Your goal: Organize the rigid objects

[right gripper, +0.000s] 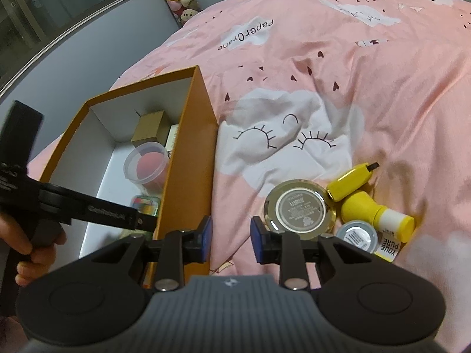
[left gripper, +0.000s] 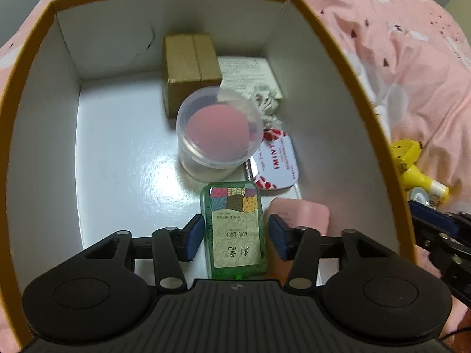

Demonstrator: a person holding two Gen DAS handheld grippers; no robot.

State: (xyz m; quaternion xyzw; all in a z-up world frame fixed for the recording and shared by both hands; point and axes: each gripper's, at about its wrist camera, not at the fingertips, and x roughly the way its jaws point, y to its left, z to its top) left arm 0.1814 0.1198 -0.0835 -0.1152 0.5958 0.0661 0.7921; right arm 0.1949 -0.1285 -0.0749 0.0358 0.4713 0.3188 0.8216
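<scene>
In the left wrist view, the left gripper point(left gripper: 235, 234) fills the bottom of the frame, its blue-padded fingers point(left gripper: 194, 236) parted on either side of a green translucent plastic case with a patchwork-patterned label point(left gripper: 234, 232). The pads stand just clear of the case's sides, and the case lies flat on the white floor of the orange-walled cardboard box point(left gripper: 35, 67).

Just right of the case is a pale pink rounded block point(left gripper: 306, 214). Above it, mid-right, lies a white flat tin with red print point(left gripper: 278, 161). At frame centre stands a clear round plastic tub holding a pink sponge ball point(left gripper: 216, 131). Beyond the tub, a plain brown cardboard carton point(left gripper: 190, 70) stands near the far wall, with a white printed packet point(left gripper: 250, 75) beside it on the right.

In the right wrist view, the right gripper point(right gripper: 230, 239) hovers at lower centre over the pink printed bedsheet point(right gripper: 368, 94), fingers a little apart with nothing between them. Just right of it lie a gold-rimmed round compact point(right gripper: 300, 210), a small silver-lidded jar point(right gripper: 357, 235) and two yellow bottles point(right gripper: 374, 211). The box stands at left, outside the gripper.
</scene>
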